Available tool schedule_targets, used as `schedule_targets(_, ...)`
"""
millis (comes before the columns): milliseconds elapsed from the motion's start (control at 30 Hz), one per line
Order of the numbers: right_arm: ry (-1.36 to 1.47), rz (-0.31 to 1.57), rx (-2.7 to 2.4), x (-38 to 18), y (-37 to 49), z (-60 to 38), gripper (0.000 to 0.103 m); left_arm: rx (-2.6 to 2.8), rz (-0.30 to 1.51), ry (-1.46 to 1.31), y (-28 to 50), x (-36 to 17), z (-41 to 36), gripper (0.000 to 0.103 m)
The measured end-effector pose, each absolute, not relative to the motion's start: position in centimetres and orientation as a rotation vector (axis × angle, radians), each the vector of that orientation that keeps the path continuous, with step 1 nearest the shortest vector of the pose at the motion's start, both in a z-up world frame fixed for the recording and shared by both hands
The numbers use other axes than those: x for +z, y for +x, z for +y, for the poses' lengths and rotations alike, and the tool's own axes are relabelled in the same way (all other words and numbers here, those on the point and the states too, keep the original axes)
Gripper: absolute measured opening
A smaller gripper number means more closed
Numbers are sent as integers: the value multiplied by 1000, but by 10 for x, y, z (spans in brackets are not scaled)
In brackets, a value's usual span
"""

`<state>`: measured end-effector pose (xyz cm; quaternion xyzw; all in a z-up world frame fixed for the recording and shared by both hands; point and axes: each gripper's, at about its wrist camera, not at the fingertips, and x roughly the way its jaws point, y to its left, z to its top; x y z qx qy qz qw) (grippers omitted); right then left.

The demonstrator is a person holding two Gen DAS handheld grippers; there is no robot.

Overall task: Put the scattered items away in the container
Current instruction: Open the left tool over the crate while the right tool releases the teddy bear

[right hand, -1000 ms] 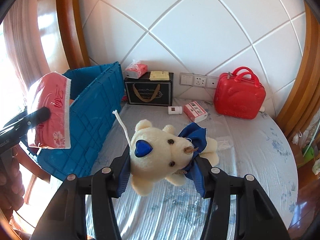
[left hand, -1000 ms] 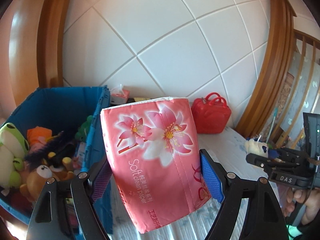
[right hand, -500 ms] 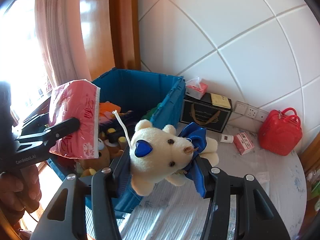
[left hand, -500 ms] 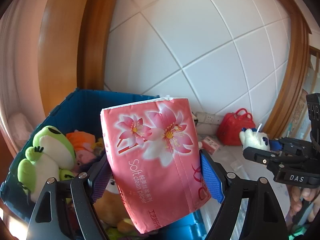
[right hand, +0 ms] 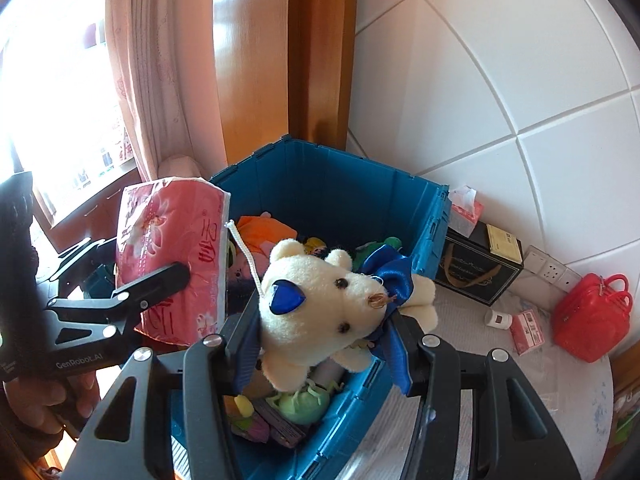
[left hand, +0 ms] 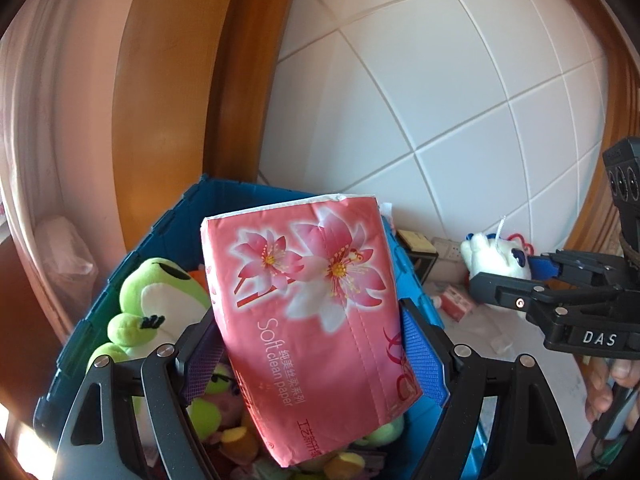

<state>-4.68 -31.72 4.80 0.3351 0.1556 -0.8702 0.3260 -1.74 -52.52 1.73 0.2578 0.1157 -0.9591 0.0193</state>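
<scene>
My left gripper is shut on a pink tissue pack with flower print and holds it above the blue crate. The pack also shows in the right wrist view. My right gripper is shut on a cream teddy bear with a blue bow, held over the crate's near right part. The bear also shows at the right of the left wrist view. The crate holds a green frog plush and several other toys.
On the table right of the crate stand a black gift box, a pink tissue box, a red case, a small pink box and a white bottle. Curtain and wooden frame are behind the crate.
Both grippers have swung left from over the table to above the crate, still holding the tissue pack and the bear. The crate's contents now lie below them.
</scene>
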Motion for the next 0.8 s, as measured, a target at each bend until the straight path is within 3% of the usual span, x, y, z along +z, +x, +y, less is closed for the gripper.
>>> schedule_targets(200,878,417,-2256,48,-56,-344,52,-2961,386,803,-19,13,-541,82)
schedule_targets(300,891,376,-2241,46,-66,-349,57,-2973,394,802,-17,13,-546,84)
schedule_targets(367,903,371,-2225,44,-70,-355,74,-2971,385,787,-15,12,-549,89)
schedule_targets(400,892,381,-2240,44,-71,-357,95,-2968,376,788,-14,12,-550,96)
schedule_targets(433,878,382,-2257,44,-71,-358,103,-2964,373,790,-13,11,-552,102)
schedule_targets(800,863,342,-2333,42,-64,-338,103,-2939,339,850,-14,-3,-546,103)
